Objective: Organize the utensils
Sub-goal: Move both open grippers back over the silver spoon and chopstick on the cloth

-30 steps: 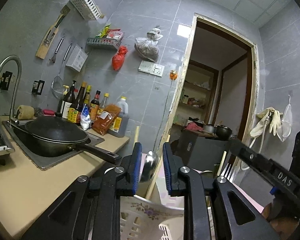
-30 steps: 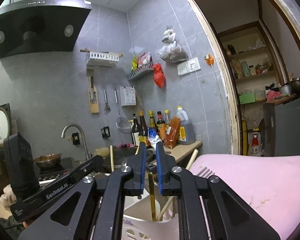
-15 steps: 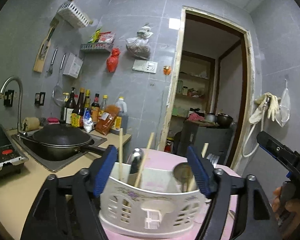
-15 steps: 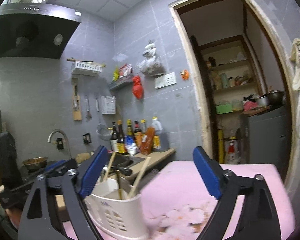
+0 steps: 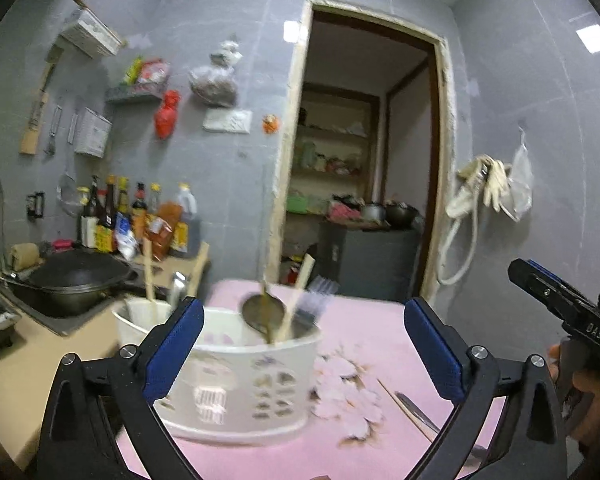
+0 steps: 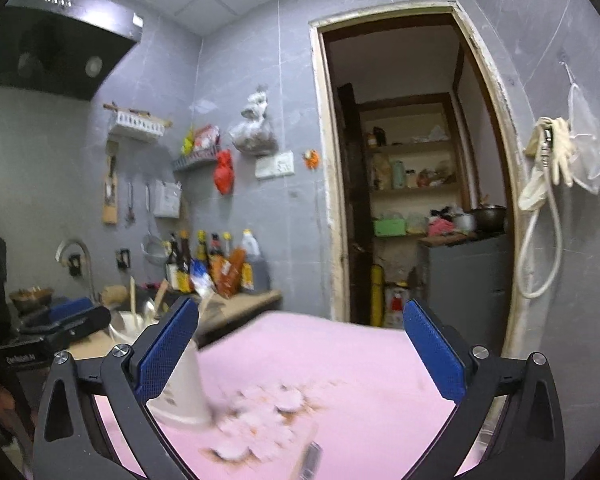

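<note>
The white utensil holder (image 5: pixel 236 376) is standing on the pink cloth (image 5: pixel 364 360) covering the bench, already carrying chopsticks (image 5: pixel 150 276), a ladle (image 5: pixel 265 314) and a fork (image 5: pixel 306 306) upright inside it. Right of the holder, one utensil (image 5: pixel 414 410) is lying flat on the cloth, looking like a knife or spoon handle with a thin stick beside it, though blur is hiding which. Its long axis is running diagonally, away from the holder toward the near right edge.

The left gripper (image 5: pixel 304 346) is hovering with its jaws spread wide, the holder sitting just ahead between them. The right gripper (image 6: pixel 300 354) is also spread wide and holding nothing; the loose piece is appearing low in its view (image 6: pixel 312 454), so the right hand is probably the nearer one for picking it up.

A second ago both jaws were pressed nearly together above the holder, over utensils standing in it; both have since opened and pulled back.
</note>
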